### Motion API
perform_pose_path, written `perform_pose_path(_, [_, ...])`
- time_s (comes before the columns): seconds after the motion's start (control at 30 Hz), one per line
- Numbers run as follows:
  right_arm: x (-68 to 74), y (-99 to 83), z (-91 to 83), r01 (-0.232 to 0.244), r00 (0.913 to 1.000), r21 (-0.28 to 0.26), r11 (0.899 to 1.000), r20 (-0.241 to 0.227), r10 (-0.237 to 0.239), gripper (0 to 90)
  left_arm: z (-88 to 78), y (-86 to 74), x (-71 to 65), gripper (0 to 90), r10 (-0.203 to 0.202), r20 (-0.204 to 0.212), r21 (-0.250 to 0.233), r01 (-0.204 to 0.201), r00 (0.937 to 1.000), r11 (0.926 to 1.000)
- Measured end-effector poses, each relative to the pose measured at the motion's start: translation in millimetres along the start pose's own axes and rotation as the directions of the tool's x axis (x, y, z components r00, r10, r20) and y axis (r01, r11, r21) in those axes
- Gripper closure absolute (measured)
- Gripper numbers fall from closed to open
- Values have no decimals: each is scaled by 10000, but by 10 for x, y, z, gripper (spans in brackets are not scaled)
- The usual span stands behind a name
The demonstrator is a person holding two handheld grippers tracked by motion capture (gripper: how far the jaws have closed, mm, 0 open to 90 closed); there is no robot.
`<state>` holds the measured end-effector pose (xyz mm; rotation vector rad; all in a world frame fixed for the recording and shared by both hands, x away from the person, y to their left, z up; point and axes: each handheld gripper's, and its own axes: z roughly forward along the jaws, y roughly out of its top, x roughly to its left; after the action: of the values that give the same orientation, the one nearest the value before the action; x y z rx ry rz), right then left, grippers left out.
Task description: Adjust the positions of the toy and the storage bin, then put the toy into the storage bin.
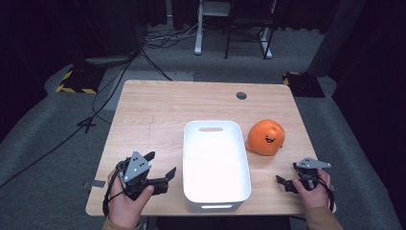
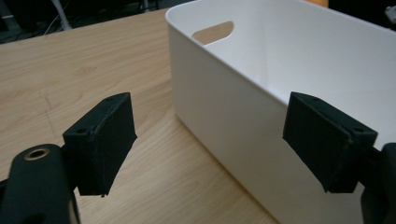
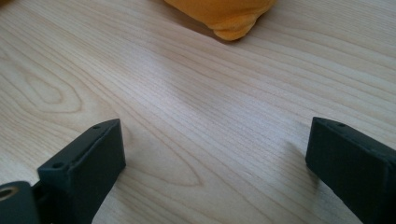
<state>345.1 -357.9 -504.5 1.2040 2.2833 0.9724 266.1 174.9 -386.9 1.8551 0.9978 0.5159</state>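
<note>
A rectangular white plastic tub [image 1: 216, 165] with a slot handle is taken as the landmark on the pale wooden table [image 1: 153, 120]. The round orange plush toy with a printed smiling face [image 1: 266, 137] is seen lying on the table just right of the tub's far half, apart from its wall. The left gripper [image 1: 160, 167] is held just left of the tub's near half, its jaws spread wide with nothing between them, the tub's side wall [image 2: 233, 116] seen ahead of them. The right gripper [image 1: 282, 180] is held to the right of the tub's near end, nearer the table edge than the toy, jaws likewise wide and empty. The toy would best be approached from the near side by the right gripper, the jaws kept wide until both sides of the soft body are straddled, then closed gently.
</note>
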Motion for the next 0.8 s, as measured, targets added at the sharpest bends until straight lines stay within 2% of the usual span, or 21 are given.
perform_pose_path(0.03, [-1, 0, 0, 9, 10000, -5, 10000, -3, -9, 47, 20, -19, 37, 173, -45, -82, 73, 46, 10000, 10000])
perform_pose_path(0.07, [0, 0, 0, 0, 10000, -1, 10000, 0, 0, 47, 39, -42, 76, 174, -68, -201, 363, 75, 9998, 9993])
perform_pose_path(0.13, [0, 0, 0, -1, 10000, 0, 10000, 2, 1, 47, 107, -103, 155, 171, 152, -512, 1177, -91, 9986, 9930])
perform_pose_path(0.23, [0, 0, 0, 3, 10000, -3, 10000, 0, -3, 47, 198, -192, 265, 167, 127, -622, 1684, -20, 9980, 9857])
perform_pose_path(0.43, [0, 0, 0, -2, 10000, 1, 10000, 0, 2, 47, 377, -390, 502, 179, -34, -788, 2159, 204, 9969, 9762])
perform_pose_path(0.63, [0, 1, 0, -1, 10000, 4, 10000, -2, 1, 47, 477, -539, 657, 185, -141, -799, 2448, 333, 9967, 9690])
perform_pose_path(0.73, [0, 1, 0, 6, 10000, 1, 10000, -4, -6, 47, 520, -602, 713, 185, -208, -867, 2767, 441, 9960, 9599])
perform_pose_path(0.77, [0, 0, 0, 5, 10000, 0, 10000, -3, -5, 48, 534, -621, 725, 184, -212, -929, 3016, 485, 9954, 9522])
perform_pose_path(0.8, [0, 0, 0, 7, 10000, 2, 10000, -1, -7, 48, 546, -639, 733, 182, -140, -951, 3370, 455, 9954, 9404])
